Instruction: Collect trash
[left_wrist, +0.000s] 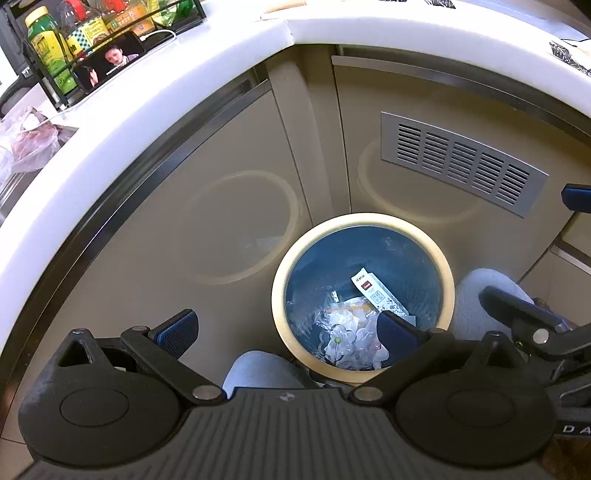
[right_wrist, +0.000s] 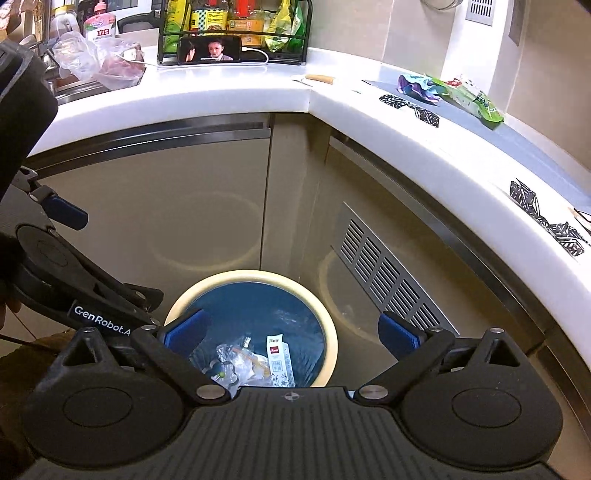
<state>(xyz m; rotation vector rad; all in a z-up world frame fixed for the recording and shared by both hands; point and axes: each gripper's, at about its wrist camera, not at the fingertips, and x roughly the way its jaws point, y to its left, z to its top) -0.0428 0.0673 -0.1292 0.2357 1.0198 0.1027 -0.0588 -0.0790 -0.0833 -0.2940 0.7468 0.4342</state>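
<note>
1. We see both claws over the bin (right_wrist: 255, 280) on the floor in the cabinet corner.
2. Left claw (left_wrist: 288, 328): jaws apart, nothing between them.
3. Right claw (right_wrist: 291, 330): jaws wide apart, nothing between them.
4. Trash in the bin: white carton (right_wrist: 279, 360), clear plastic wrappers (right_wrist: 236, 363).
5. More wrappers (right_wrist: 450, 92) lie far right on the worktop (right_wrist: 229, 96).

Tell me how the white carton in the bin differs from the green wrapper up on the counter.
The white carton lies inside the blue bin on the floor; the green wrapper lies on the white counter above. The carton keeps a straight, boxy shape, while the wrapper looks crumpled and limp. The carton rests on clear plastic scraps; the wrapper sits beside a purple wrapper. Neither is in a gripper.
</note>
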